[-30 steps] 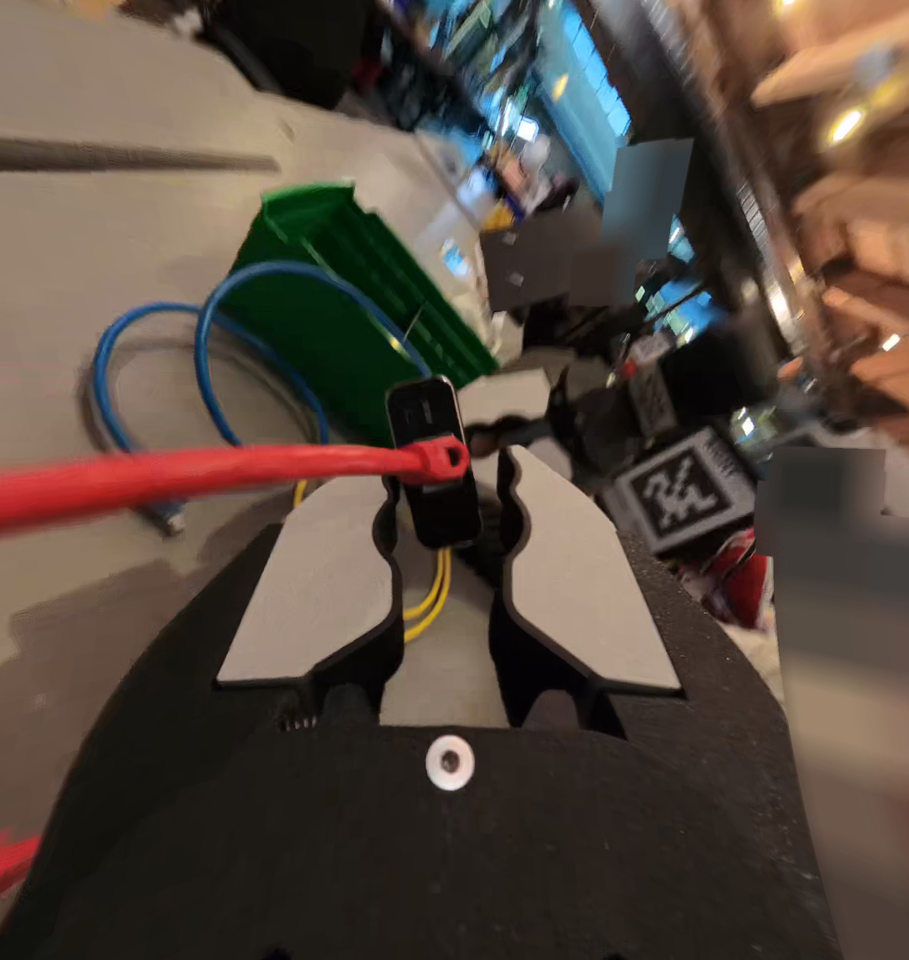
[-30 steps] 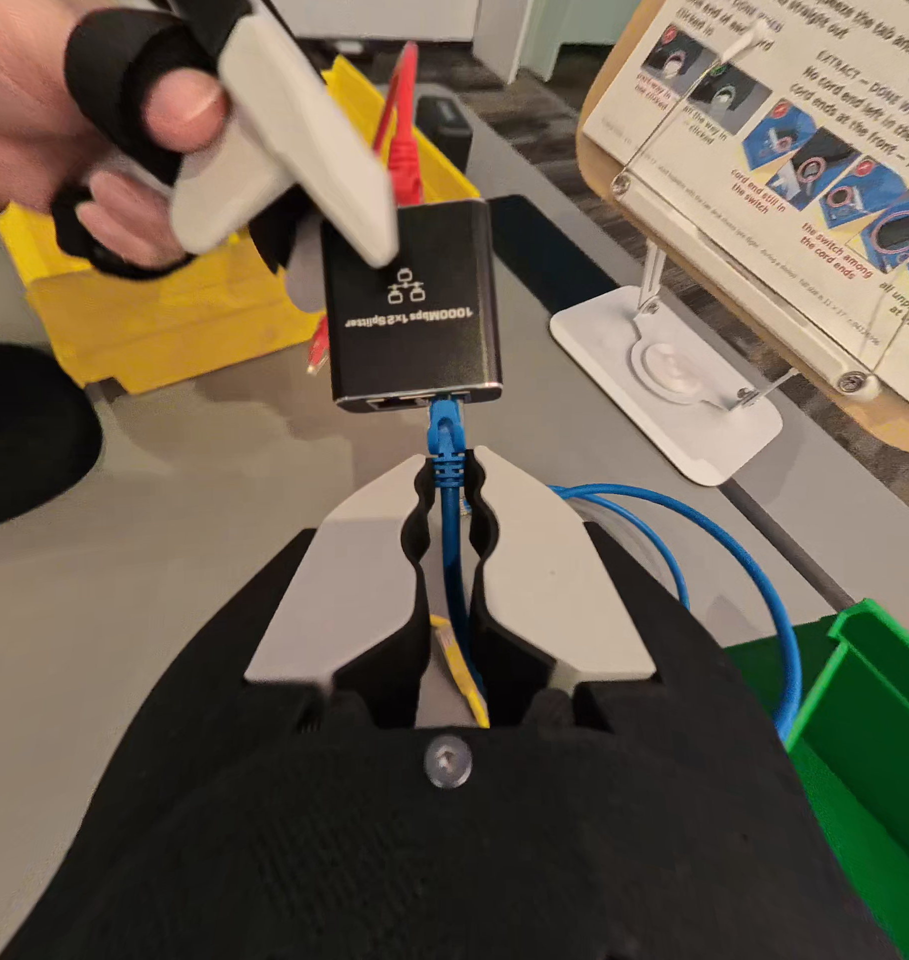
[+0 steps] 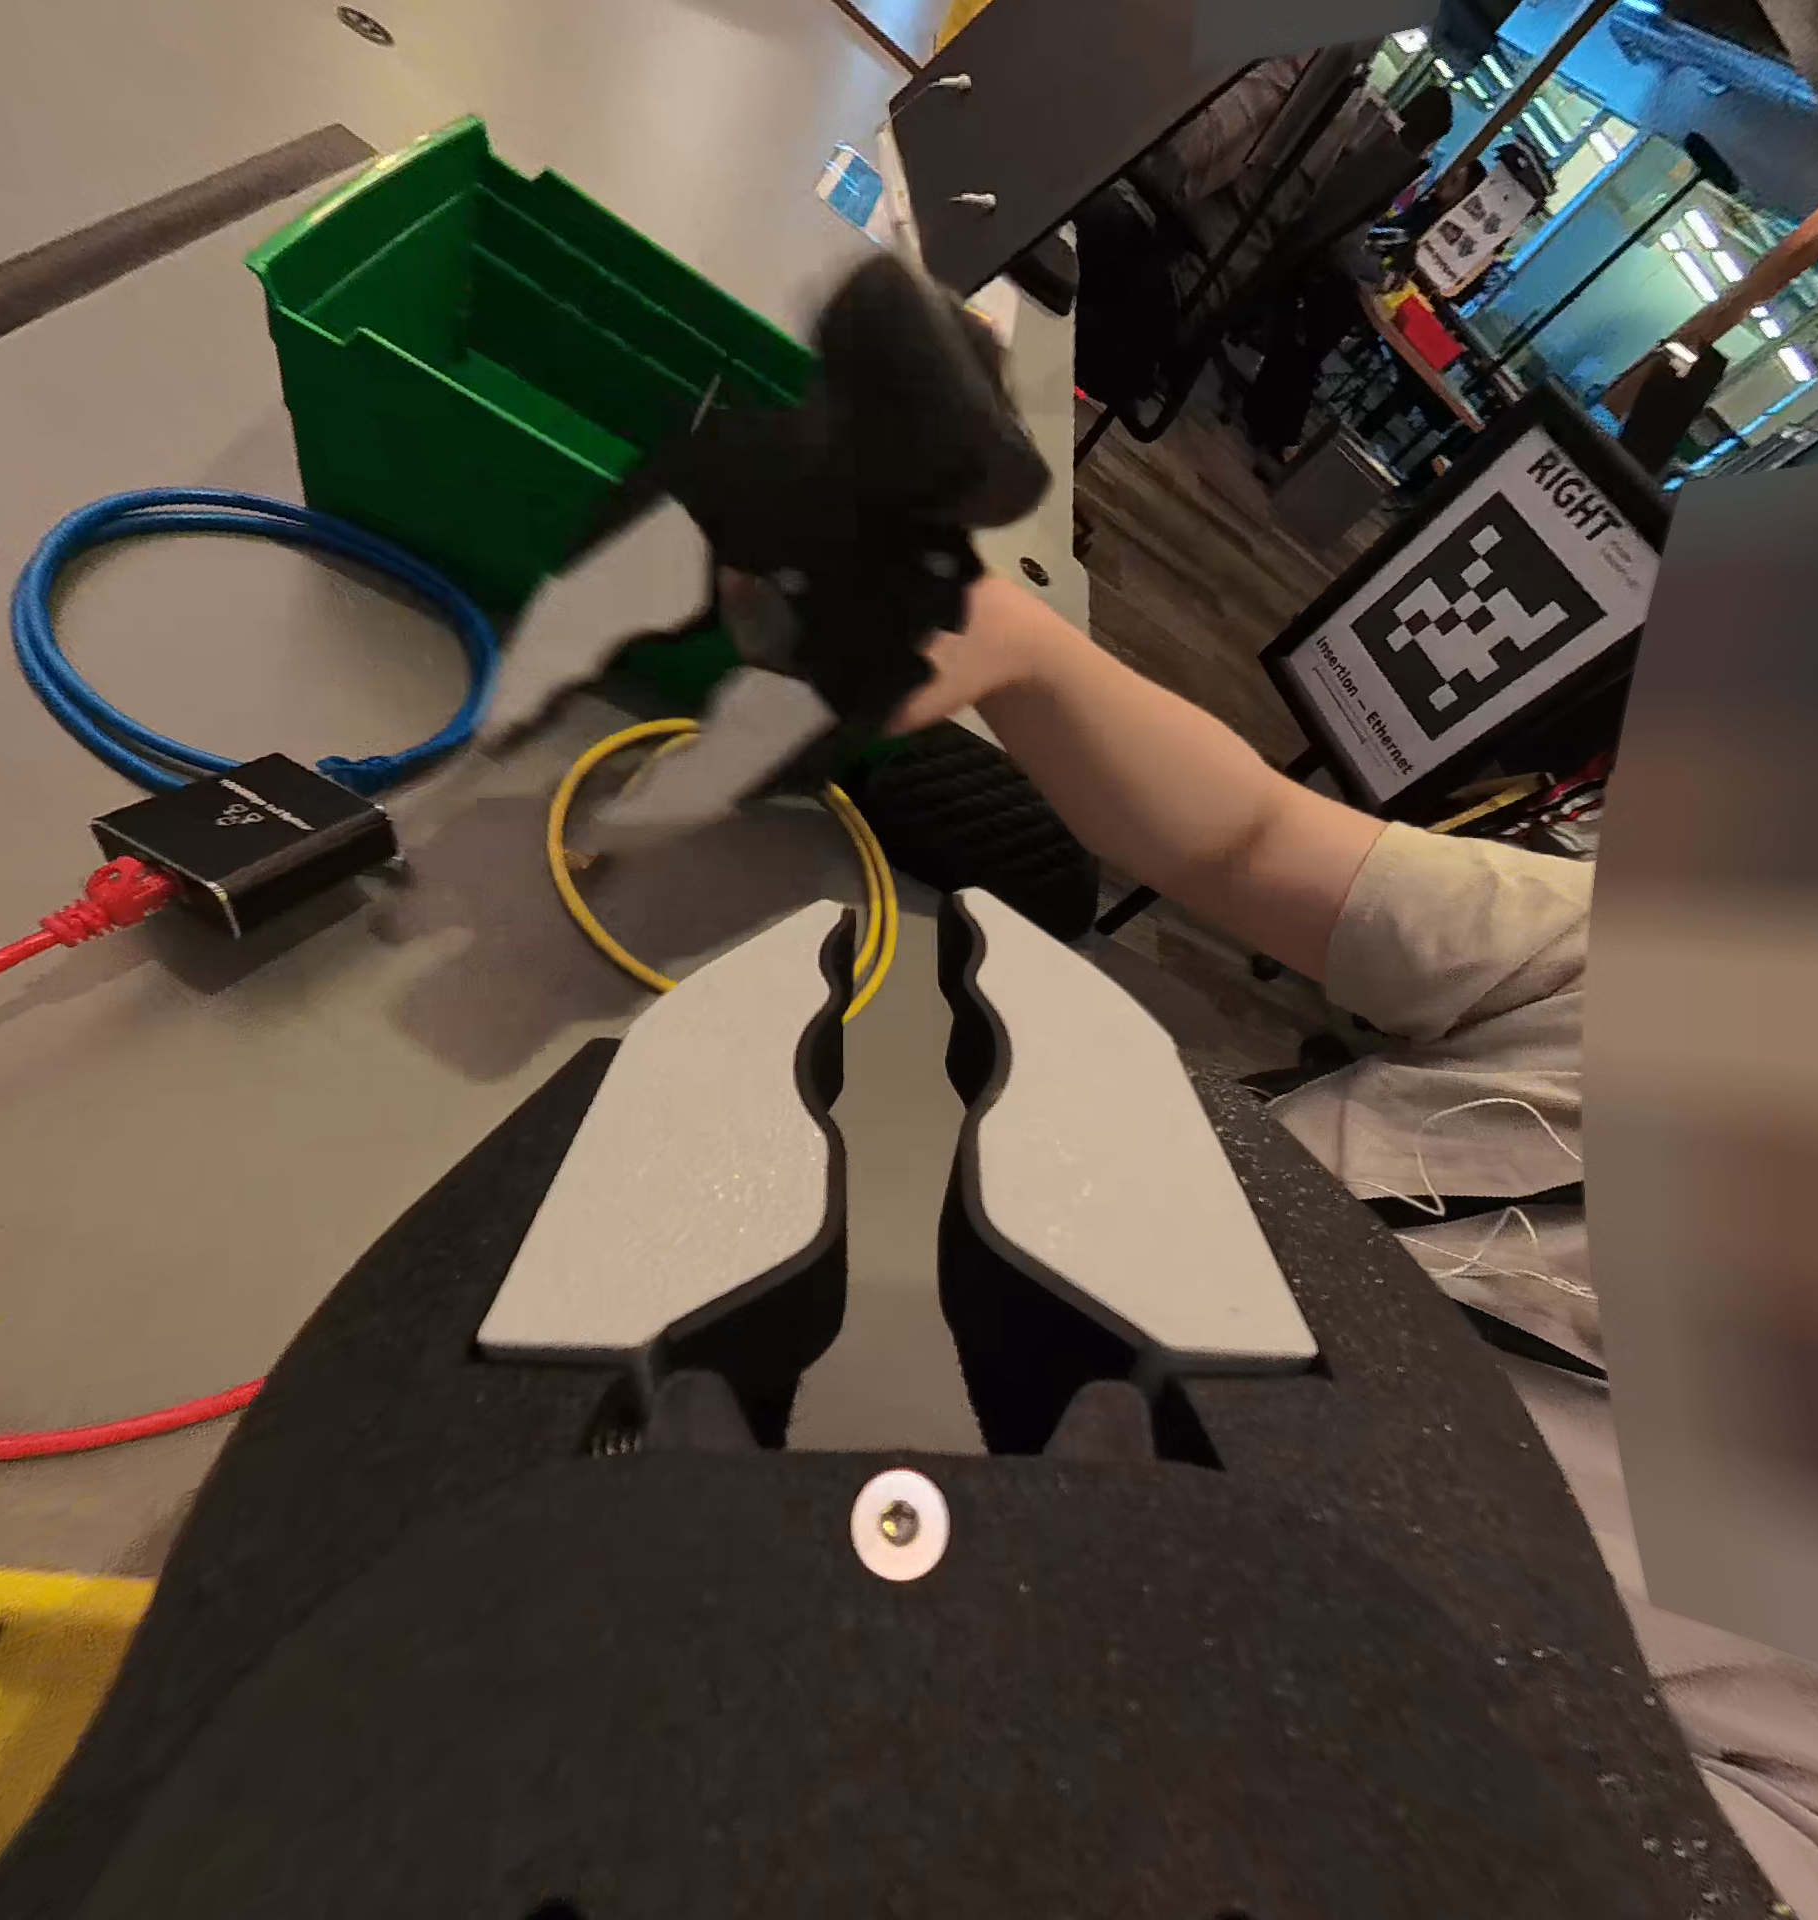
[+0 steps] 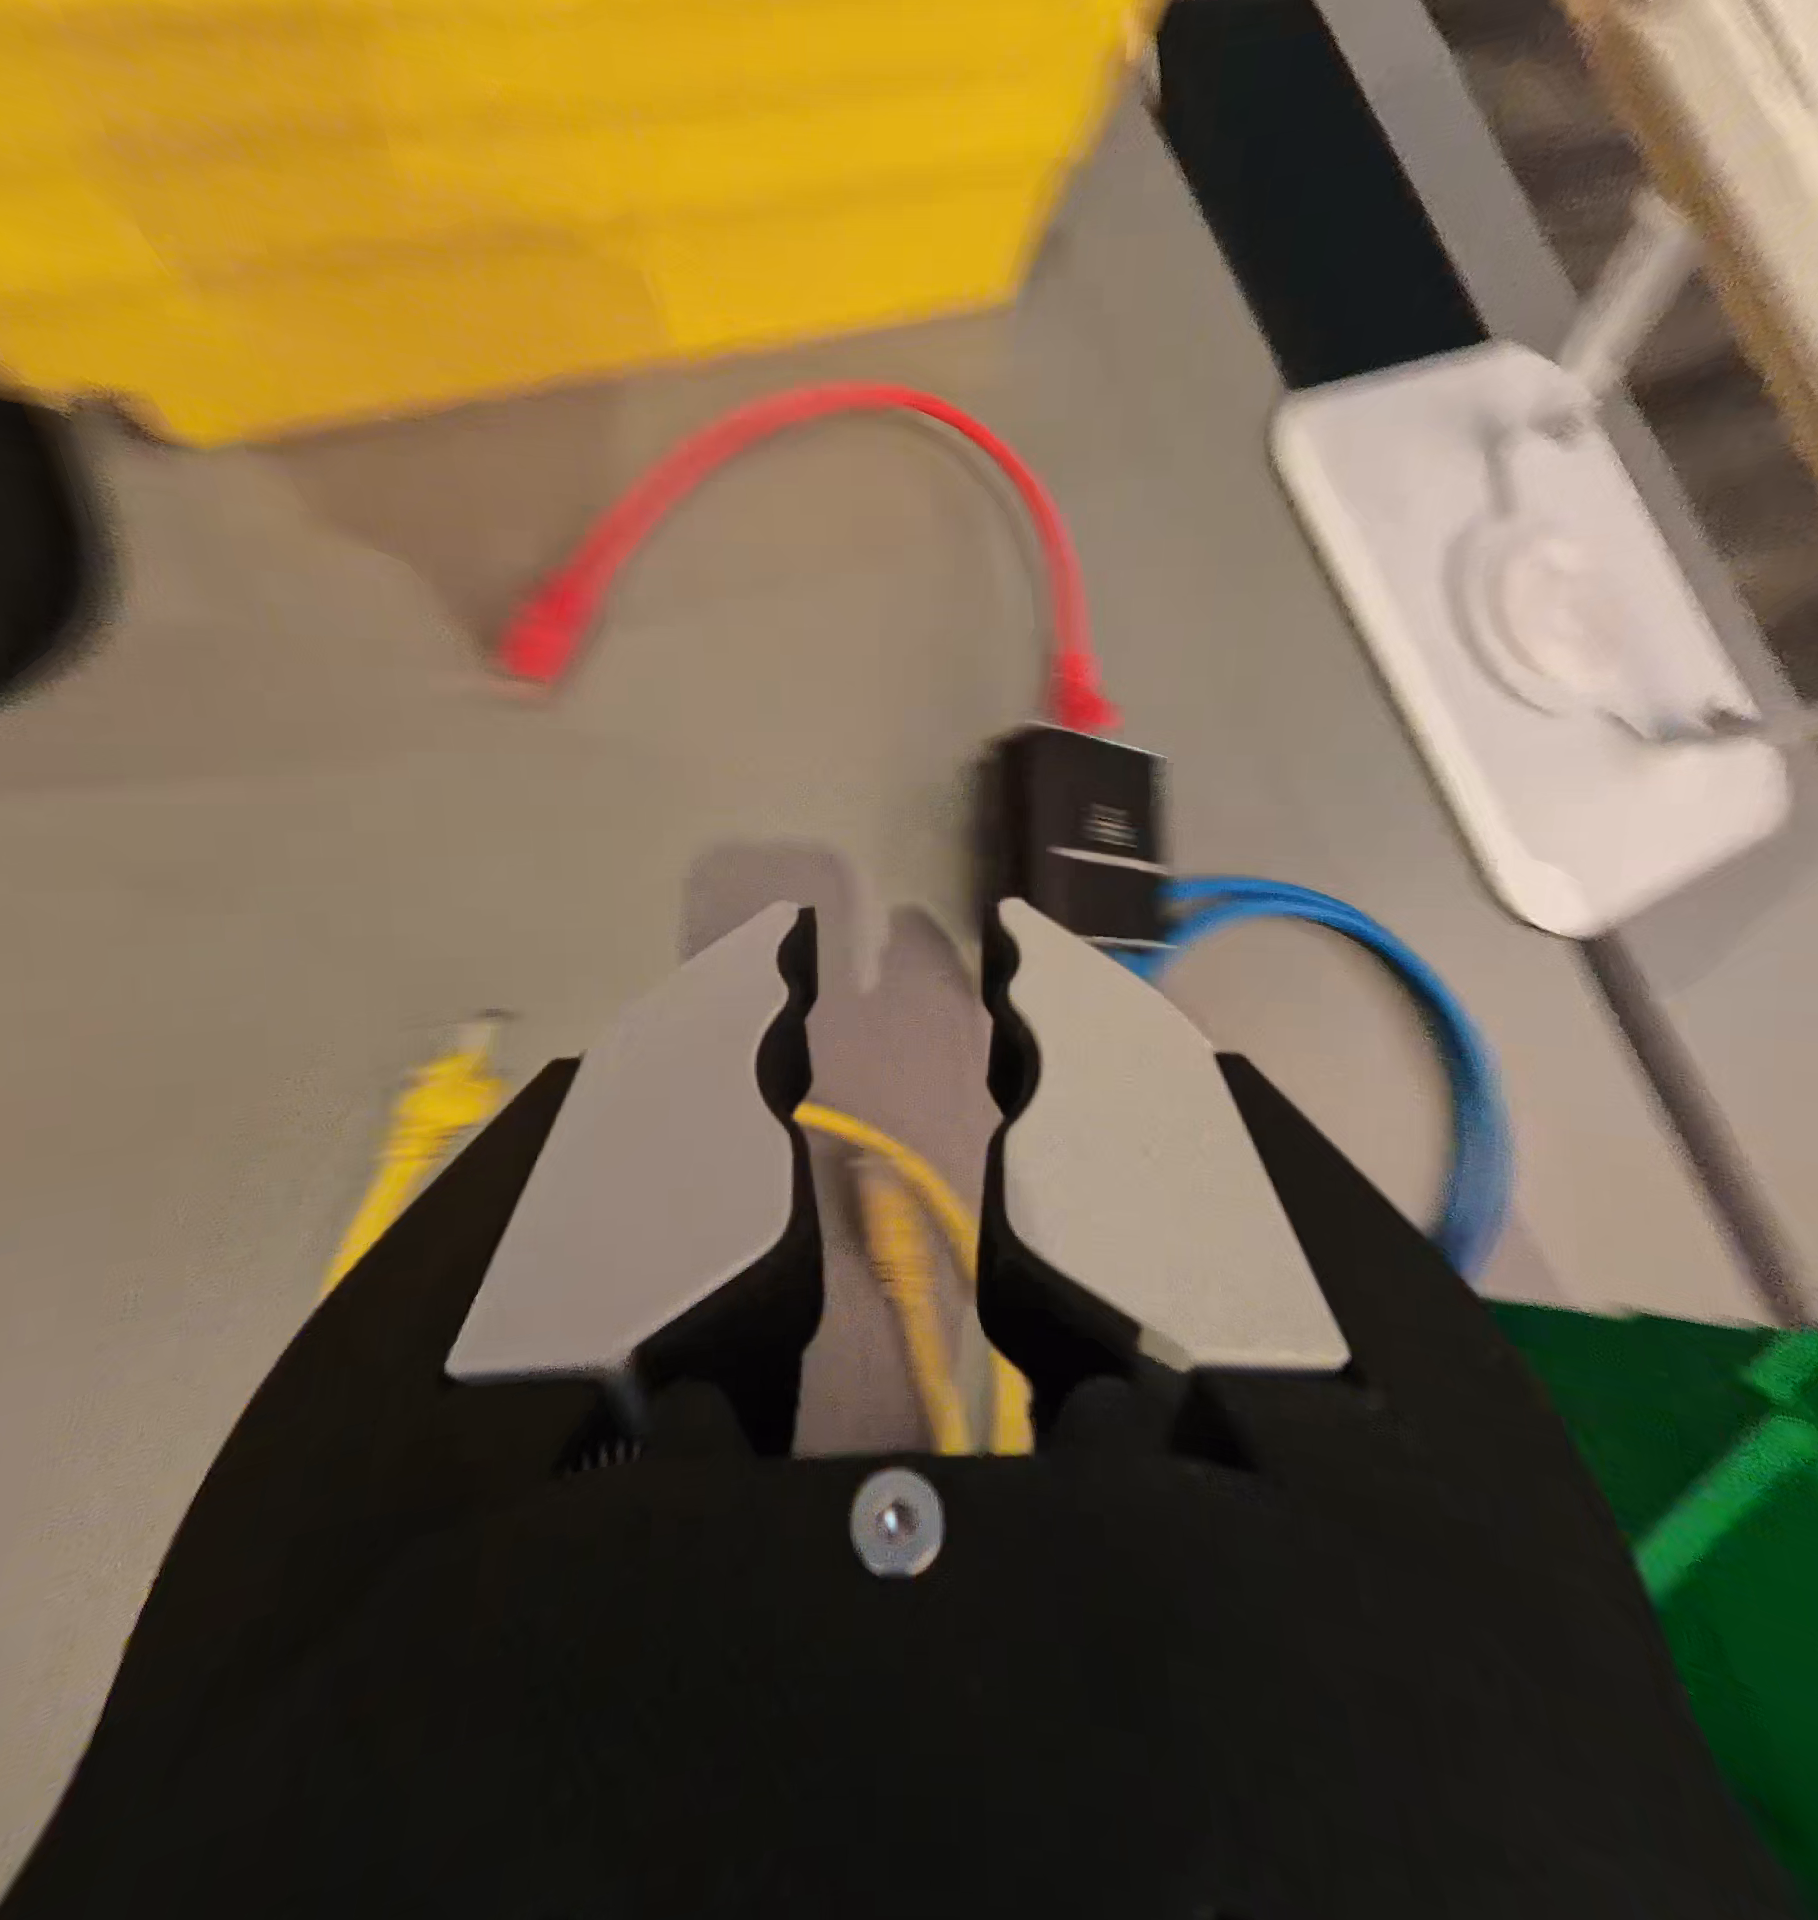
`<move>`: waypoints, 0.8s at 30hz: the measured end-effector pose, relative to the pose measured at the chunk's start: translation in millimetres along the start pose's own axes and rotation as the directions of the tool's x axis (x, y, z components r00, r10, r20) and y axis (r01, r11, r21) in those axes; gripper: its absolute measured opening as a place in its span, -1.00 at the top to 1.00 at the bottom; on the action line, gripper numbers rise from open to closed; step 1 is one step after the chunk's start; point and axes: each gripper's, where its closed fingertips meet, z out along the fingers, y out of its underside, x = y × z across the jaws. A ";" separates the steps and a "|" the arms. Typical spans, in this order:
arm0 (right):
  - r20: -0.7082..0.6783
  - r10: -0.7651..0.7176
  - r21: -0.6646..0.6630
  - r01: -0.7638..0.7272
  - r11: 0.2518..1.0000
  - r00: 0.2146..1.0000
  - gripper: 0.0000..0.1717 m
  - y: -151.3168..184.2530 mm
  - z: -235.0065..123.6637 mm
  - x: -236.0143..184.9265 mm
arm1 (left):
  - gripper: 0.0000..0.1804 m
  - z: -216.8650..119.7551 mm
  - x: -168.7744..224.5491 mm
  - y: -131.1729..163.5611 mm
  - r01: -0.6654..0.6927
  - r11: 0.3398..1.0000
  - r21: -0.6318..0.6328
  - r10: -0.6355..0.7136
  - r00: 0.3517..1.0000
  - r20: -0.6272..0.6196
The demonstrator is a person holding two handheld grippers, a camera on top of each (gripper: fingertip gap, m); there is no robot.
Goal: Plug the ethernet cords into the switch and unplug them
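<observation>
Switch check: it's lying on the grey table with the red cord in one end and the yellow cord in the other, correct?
Not quite. The switch lies on the grey table with the red cord in one end, but the blue cord is in the other. The left wrist view shows the yellow cord lying loose nearby.

Black gripper [image 3: 892, 914] bodies, 2 grey fingers [image 3: 718, 1122], beige sleeve [image 3: 1456, 935].

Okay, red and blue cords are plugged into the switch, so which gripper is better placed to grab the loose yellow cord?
Likely the right gripper: open, empty, right over the yellow cord; the left gripper sits farther back.
</observation>
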 end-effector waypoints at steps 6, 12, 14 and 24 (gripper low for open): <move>0.174 0.078 -0.022 -0.075 0.997 0.982 0.67 49.6 2.5 -107.4 | 0.84 -16.4 0.6 -5.4 -0.031 0.999 0.045 0.027 0.996 0.084; 0.088 0.160 -0.122 -0.148 0.981 0.983 0.74 78.0 20.2 -120.8 | 0.84 -8.9 3.1 -2.6 -0.040 0.999 0.014 0.039 0.995 0.088; 0.156 0.160 -0.119 -0.142 0.983 0.975 0.87 75.9 20.6 -130.7 | 0.84 -4.0 4.1 -2.4 -0.043 0.999 0.003 0.043 0.997 0.072; -0.405 -0.248 0.090 0.308 0.947 0.880 0.88 5.6 -61.1 -80.6 | 0.78 38.9 16.2 12.3 -0.066 0.989 -0.131 0.052 0.993 -0.104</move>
